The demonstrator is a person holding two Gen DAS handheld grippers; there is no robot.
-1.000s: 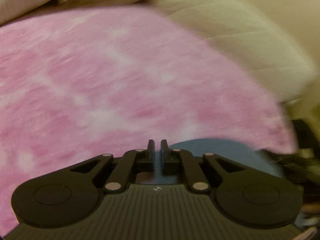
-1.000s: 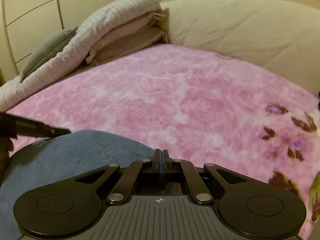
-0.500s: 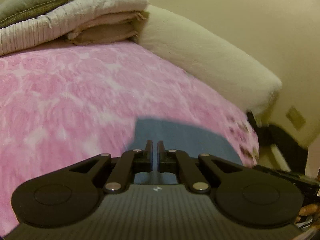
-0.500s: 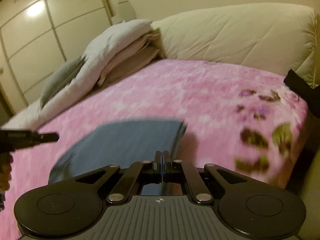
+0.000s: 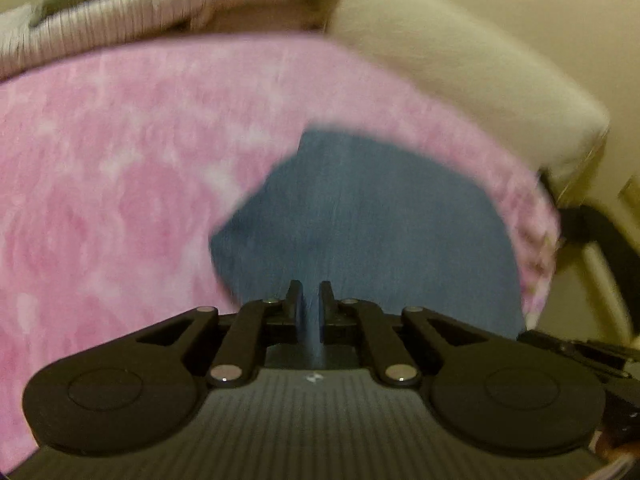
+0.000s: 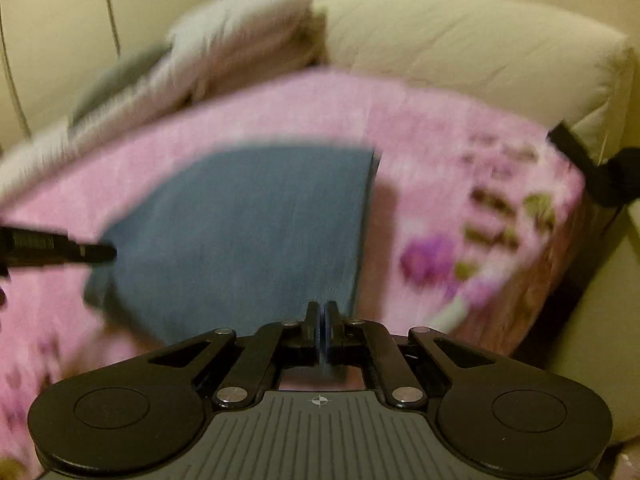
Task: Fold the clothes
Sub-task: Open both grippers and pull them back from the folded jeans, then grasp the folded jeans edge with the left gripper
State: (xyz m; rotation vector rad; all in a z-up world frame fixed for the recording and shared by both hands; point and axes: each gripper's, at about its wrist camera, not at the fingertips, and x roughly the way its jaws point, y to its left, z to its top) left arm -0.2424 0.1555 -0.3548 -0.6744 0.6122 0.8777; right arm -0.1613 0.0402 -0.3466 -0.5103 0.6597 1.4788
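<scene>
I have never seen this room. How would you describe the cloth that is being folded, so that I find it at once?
Look at the bed with the pink fleecy blanket, in front of the big cream cushion. Over the near part of the blanket hangs a blue cloth, each near corner pinched in tongs: left, right. It is the only plain blue thing; the folded bedding behind is pale.

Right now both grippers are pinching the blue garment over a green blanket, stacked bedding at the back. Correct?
Not quite: the blanket is pink, not green, as the right wrist view shows. The rest holds: the left gripper and right gripper each pinch the blue garment, with stacked bedding at the back.
</scene>
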